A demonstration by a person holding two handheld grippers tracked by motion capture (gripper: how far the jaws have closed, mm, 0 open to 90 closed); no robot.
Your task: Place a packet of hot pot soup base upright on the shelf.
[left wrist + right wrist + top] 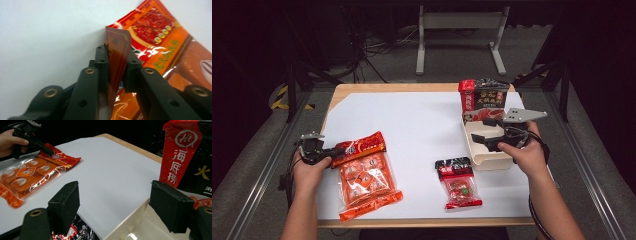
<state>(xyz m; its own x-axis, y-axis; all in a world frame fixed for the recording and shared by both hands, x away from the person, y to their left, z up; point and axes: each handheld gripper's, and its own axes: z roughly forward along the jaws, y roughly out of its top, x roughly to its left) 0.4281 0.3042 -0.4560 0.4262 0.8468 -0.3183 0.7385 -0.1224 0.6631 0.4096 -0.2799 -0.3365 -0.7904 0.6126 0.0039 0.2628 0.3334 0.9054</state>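
A large orange snack packet (pixel 364 175) lies flat at the front left of the white table cover. My left gripper (pixel 334 150) is shut on the packet's upper left corner. In the left gripper view that corner (pixel 117 50) stands folded up between the two black pads of my left gripper (pixel 117 53). My right gripper (pixel 479 140) hovers open over a cream tray (pixel 492 160) at the right, with nothing between its jaws (pixel 117 195). The right gripper view takes in the orange packet (pixel 32 170) and the left gripper (pixel 48 151) far off.
A red and black pouch (pixel 484 100) stands upright at the tray's far end (pixel 185 152). A small red and black packet (pixel 458 182) lies at the front middle. The white sheet (pixel 412 120) covers a wooden table, with metal rails on both sides.
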